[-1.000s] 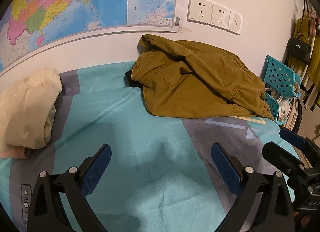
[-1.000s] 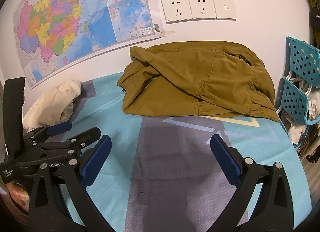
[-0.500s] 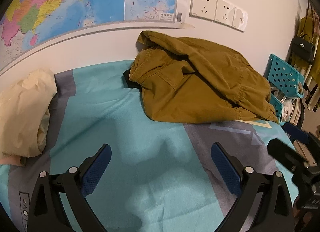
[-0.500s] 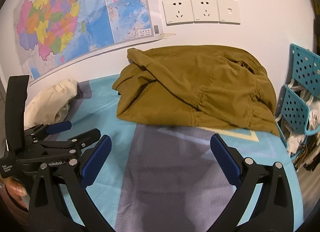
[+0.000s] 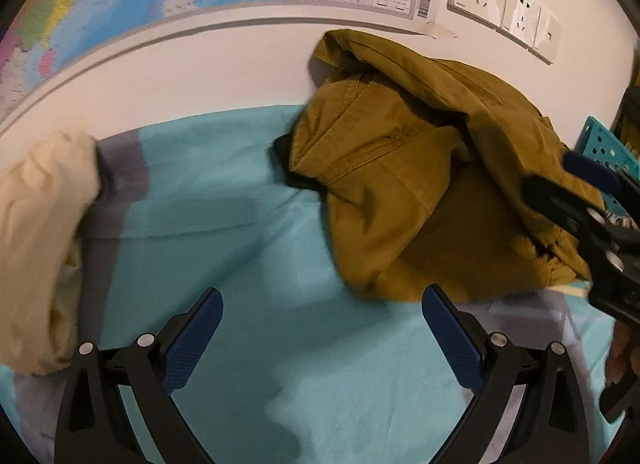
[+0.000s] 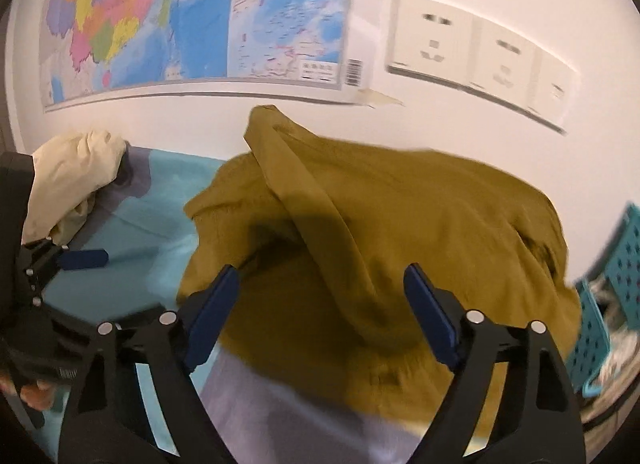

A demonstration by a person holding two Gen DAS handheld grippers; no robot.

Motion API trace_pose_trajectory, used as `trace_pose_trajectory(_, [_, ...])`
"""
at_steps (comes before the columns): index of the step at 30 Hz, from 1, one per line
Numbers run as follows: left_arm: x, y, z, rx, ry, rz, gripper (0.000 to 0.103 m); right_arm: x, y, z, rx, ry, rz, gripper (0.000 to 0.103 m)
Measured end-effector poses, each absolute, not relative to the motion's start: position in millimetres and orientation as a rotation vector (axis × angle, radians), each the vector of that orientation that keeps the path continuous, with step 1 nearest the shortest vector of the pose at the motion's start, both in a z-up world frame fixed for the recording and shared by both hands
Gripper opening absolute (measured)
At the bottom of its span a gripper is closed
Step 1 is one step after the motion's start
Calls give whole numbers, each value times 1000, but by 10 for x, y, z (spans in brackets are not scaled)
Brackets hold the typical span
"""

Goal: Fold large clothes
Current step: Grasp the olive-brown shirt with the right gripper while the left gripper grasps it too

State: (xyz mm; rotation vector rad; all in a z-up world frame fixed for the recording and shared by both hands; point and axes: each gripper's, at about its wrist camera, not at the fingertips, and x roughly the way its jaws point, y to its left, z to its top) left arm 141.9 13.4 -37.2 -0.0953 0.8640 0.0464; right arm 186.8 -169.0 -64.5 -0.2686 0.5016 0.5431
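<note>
- left gripper [image 5: 320, 328], black frame with blue textured pads, jaws spread wide, nothing between them; it hangs over the teal and grey bedsheet [image 5: 248, 264], contact with the sheet can't be told
- its right pad [image 5: 448, 340] sits just short of the near hem of the crumpled mustard-brown cotton jacket [image 5: 404, 183], apart from the cloth
- right gripper [image 6: 320, 304], same black and blue build, jaws also spread wide, empty; both blue pads [image 6: 212, 312] are seen against the jacket [image 6: 400, 232], whether they touch the fabric can't be told, view blurred
- in the left wrist view the right gripper [image 5: 576, 191] shows at the right edge, over the jacket's right side
- in the right wrist view the left gripper [image 6: 80, 260] shows at the left edge over the teal sheet [image 6: 160, 223], beside the jacket's left edge, a bit of the person's hand below it
- jacket lies heaped on the far right part of the bed, bunched up against the white wall [image 5: 200, 71], unfolded, a dark piece of fabric [image 5: 292, 167] poking out under its left edge
- cream-coloured bundled cloth [image 5: 36, 232] on the left of the bed, well apart from the jacket
- teal perforated plastic rack [image 6: 616, 296] just beside the jacket on the right
- far: colourful wall map [image 6: 192, 11] and a row of white wall sockets [image 5: 504, 3] above the jacket
</note>
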Motion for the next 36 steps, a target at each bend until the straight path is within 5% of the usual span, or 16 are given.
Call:
trace_pose_trajectory(5, [1674,43,-506,-69,896,48,96,2221,-1352,-685,-357,533,580,59])
trace_pose_trajectory(7, [1746,42,-545,-67,902,48,96,2296,-1355,-662,-387,544,572,4])
trace_pose_trajectory(14, [1932,183,-594,-97,903,52,96,2381,-2144,-86,-155,528,620,8])
trace_pose_trajectory(18, [2047,232,-622,-116,924,49,96,2356,-1947,-129,-264,513,623,60])
trace_pose_trajectory(24, [2079,237,-630,-111,919,48,95,2430,-1269,-321,-424,527,655,68])
trace_pose_trajectory(26, [2078,240,-636,-108,919,42,93,2505,-1159,-371,-466,520,609,56])
trace_pose_trajectory(27, [2083,244,-639,-109,920,37,93,2566,-1192,-354,-442,544,609,27])
trace_pose_trajectory(28, [2087,246,-646,-109,921,31,92,2595,-1252,-307,-408,548,611,12])
trace_pose_trajectory(36, [2044,111,-547,-46,840,-28,68,2207,-2311,704,-195,357,615,7])
